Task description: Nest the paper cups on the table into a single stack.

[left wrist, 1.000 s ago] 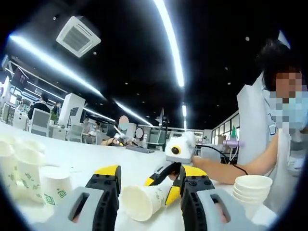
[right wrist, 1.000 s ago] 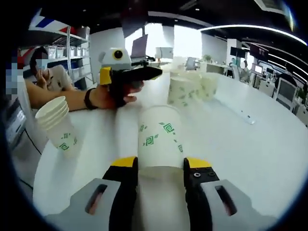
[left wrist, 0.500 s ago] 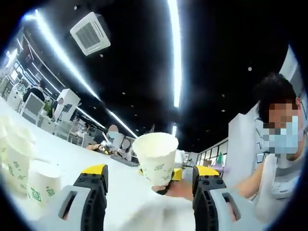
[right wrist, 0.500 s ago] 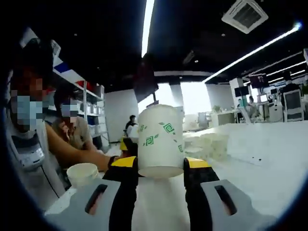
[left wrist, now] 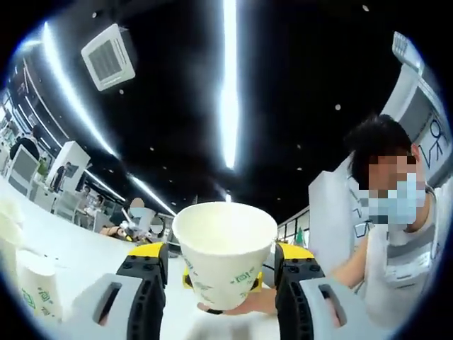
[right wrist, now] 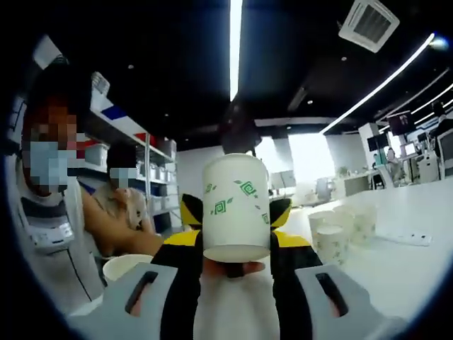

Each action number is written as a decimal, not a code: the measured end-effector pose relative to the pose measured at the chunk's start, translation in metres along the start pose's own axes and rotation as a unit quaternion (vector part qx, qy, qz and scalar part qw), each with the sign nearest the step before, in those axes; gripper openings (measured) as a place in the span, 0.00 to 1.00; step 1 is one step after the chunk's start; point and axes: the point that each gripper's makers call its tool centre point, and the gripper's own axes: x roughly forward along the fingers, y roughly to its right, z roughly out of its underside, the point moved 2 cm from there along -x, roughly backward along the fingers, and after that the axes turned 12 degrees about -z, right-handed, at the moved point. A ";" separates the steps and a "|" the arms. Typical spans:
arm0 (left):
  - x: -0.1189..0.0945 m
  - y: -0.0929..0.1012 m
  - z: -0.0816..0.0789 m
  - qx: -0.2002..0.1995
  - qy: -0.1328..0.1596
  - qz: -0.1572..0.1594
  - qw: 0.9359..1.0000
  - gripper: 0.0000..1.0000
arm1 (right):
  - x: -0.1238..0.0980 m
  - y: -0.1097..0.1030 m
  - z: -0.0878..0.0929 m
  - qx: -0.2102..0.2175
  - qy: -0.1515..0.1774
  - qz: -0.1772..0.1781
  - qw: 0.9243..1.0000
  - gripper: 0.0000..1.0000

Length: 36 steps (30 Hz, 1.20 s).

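Right gripper [right wrist: 236, 256] is clamped on the held paper cup [right wrist: 236, 207], yellow-tipped jaws pressing its lower sides near the base, cup lifted clear of the table [right wrist: 417, 234]. Seen from the left gripper view, the same cup [left wrist: 224, 263] is mouth-up with its open rim facing the camera, sitting between the left gripper's own jaws but out in front of them. Left gripper [left wrist: 221, 262] is spread wide and holds nothing (its yellow tips poke out behind the cup in the right gripper view).

Judgement: the grip low on the cup likely leaves the upper wall free, so it can slide into another cup's mouth.

Relative to the held cup: the nested stack [right wrist: 126, 268] sits lower and toward the person's side, rim just visible. Loose upright cups [right wrist: 331, 243] stand on the table on the far side from the stack. More loose cups [left wrist: 34, 292] stand low at the edge of the left gripper view.

Likely next step: lower the cup base-first into the stack; a tilted entry could knock the stack.
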 end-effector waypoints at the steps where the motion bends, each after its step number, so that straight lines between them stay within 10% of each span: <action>1: 0.000 0.002 0.002 0.003 -0.003 0.001 1.000 0.63 | 0.000 0.000 0.000 -0.001 -0.002 0.000 1.000 0.40; 28: 0.000 0.006 0.002 0.006 0.003 0.004 1.000 0.51 | 0.001 0.000 0.019 0.023 -0.026 -0.013 0.999 0.40; 32: 0.000 0.003 0.000 0.010 0.001 -0.002 1.000 0.50 | -0.006 0.007 0.030 0.003 -0.073 0.002 0.997 0.64; 36: -0.003 0.000 -0.007 0.022 0.004 -0.016 1.000 0.51 | -0.023 0.009 0.020 0.000 -0.072 0.010 0.997 0.62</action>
